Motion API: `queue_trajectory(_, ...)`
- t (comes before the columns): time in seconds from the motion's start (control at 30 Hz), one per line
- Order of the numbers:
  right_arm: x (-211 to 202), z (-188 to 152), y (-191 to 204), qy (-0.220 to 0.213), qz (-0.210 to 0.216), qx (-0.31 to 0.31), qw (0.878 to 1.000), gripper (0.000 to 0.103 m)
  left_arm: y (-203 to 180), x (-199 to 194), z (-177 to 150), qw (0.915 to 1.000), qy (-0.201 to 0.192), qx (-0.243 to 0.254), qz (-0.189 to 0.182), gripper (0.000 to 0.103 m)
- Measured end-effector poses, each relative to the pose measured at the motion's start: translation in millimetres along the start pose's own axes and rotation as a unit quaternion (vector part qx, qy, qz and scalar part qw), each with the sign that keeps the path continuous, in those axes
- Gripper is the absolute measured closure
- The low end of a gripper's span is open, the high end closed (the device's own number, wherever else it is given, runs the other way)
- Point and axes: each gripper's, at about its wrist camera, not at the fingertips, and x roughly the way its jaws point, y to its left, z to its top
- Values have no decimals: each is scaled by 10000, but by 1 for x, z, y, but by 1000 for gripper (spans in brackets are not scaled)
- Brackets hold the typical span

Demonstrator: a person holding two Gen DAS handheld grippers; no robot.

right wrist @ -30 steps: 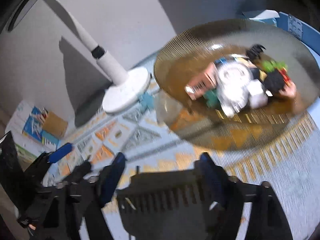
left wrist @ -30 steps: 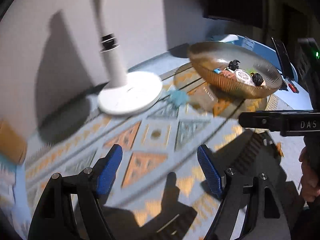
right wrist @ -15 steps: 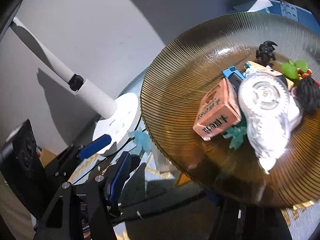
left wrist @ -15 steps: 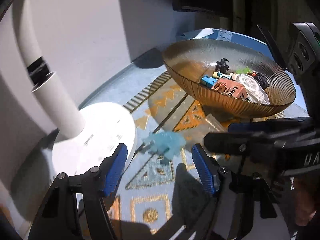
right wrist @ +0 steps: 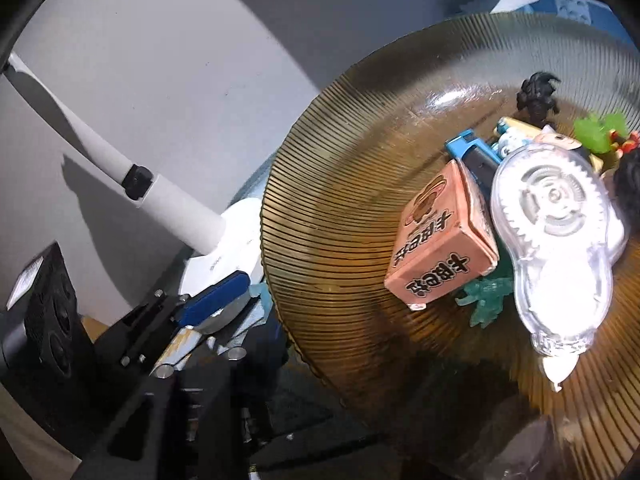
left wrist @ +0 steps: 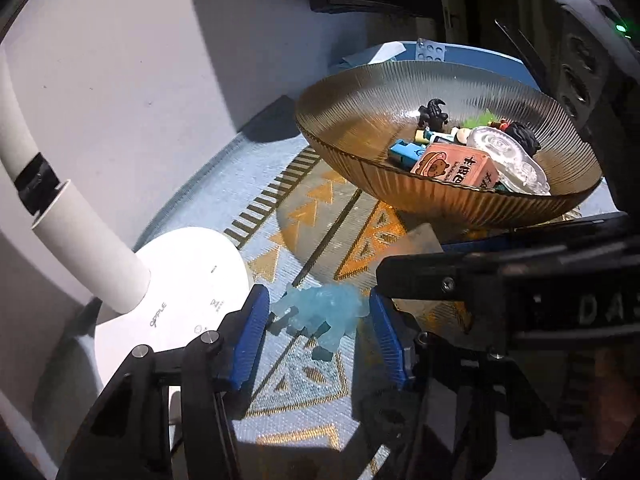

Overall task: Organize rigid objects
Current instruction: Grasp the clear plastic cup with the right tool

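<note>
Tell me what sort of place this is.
Probably a home desk or side table: a white desk lamp stands on a patterned woven mat against a plain wall, beside an amber glass bowl of small toys.

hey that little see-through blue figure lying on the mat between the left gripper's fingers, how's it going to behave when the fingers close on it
The blue figure looks like small moulded plastic, so probably stiff and light. Its glossy, lumpy limbs give the left gripper uneven contact, so it may twist or slip. It lies flat on the woven mat, so it is unlikely to roll.

Left wrist low, right wrist above, both near bowl (left wrist: 400,92)
</note>
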Motion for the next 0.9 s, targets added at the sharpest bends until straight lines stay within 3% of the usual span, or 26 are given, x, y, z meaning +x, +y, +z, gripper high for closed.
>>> queue_trajectory(0.23, -22, -11, -2, 69, 274, -55, 9996, 67, -7, -44, -26, 9978, -67, -653, -106, 55)
queue_trajectory(0.27, -31, -14, -2, 88, 369, -87, 9992, 67, -8, -51, -31, 9970, -57, -760, -120, 80)
queue_trajectory(0.47, -68, -48, 9, 401, 545, -704, 9952, 66, -16, -97, -87, 9826, 311, -1815, 261, 88)
queue_trajectory(0.6, -76, -76, 13, 662, 505, -1213, 9891, 66, -30, -118, -113, 9750, 370, -2137, 487, 88)
queue_trajectory(0.77, -71, -102, 26, 687, 200, -1959, 9780, 66, -24, -129, -128, 9645, 355, -2606, 238, 87)
queue_trajectory(0.83, -71, -106, 29, 631, 64, -2118, 9753, 66, -19, -129, -123, 9615, 360, -2719, 191, 75)
queue_trajectory(0.87, -70, -107, 31, 612, 35, -2150, 9747, 66, -14, -125, -115, 9590, 390, -2799, 196, 64)
queue_trajectory(0.9, -72, -107, 29, 540, 61, -2179, 9745, 66, -11, -123, -109, 9584, 380, -2824, 188, 64)
